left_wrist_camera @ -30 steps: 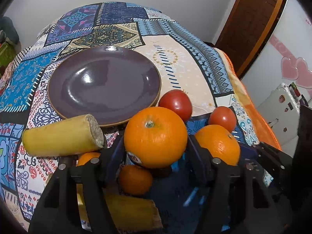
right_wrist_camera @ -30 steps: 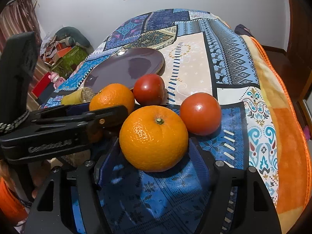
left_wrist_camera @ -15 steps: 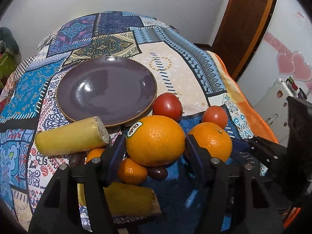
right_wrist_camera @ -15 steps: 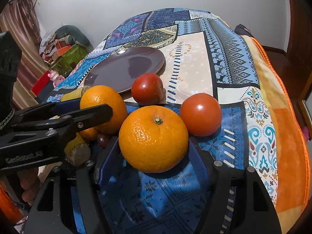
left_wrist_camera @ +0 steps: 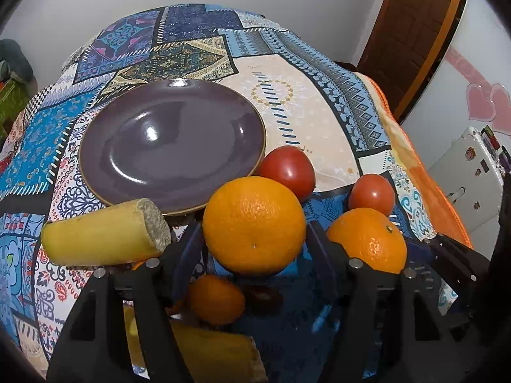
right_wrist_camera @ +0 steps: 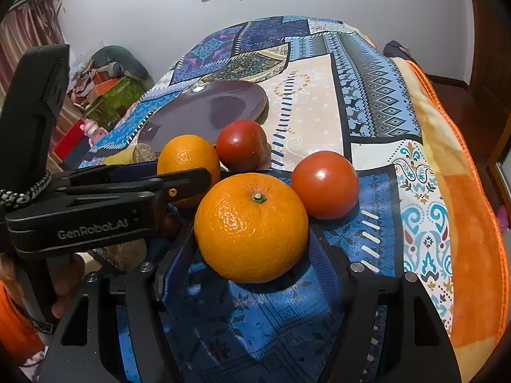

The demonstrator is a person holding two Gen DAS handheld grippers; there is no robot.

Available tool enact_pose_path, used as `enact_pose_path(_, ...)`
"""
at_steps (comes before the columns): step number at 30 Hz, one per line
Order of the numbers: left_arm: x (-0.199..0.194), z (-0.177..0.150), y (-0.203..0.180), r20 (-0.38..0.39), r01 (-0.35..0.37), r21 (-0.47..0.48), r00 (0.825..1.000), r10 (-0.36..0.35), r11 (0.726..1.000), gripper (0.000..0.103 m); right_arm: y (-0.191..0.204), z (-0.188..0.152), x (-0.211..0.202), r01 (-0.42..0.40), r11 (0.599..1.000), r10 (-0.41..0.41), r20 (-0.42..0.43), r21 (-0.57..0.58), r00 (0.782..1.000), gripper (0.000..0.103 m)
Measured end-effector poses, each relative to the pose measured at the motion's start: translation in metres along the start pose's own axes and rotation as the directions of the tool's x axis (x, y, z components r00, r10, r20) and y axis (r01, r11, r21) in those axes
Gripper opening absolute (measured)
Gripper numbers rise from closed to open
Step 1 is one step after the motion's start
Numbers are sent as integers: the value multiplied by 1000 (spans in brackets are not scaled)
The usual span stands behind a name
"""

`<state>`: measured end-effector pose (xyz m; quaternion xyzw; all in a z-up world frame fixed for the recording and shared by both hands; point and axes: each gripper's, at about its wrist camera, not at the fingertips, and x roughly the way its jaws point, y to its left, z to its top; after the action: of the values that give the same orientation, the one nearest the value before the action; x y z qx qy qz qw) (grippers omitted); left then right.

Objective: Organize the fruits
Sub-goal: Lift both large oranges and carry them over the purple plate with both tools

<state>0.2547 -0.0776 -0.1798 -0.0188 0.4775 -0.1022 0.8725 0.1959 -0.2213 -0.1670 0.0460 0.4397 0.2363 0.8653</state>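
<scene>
L fingers [left_wrist_camera: 188, 252] opening on raised orange [left_wrist_camera: 254, 225]; R fingers [right_wrist_camera: 174, 268] gripping 2nd orange [right_wrist_camera: 251, 227].

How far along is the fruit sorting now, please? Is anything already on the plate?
Done: nothing yet; the purple plate holds no fruit. In hand: the left gripper clamps the first orange, and the right gripper clamps the second orange, which rests on the cloth. Left: both oranges, the near tomato, the far tomato, the banana piece and the small orange.

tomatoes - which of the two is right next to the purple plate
The darker tomato, nearly touching the purple plate rim. The other tomato sits off to the right, behind an orange.
</scene>
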Motion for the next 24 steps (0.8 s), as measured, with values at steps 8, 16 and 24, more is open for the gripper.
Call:
enact_pose_path(8,3,-1,2,1,21,-7,1000,-21,1000,65,1,1,-1,1,1000,-1,3,9,1000,66)
enact_pose_path(16,-39,-9,4,73,27,-7,997,-27,1000,65,5,7,-14,10,1000,-11,28,17,1000,66)
enact_pose_path(24,-95,-6,24,171,2,-33,985,3,999,65,29,25,-33,8,999,-5,101,-32,995,66)
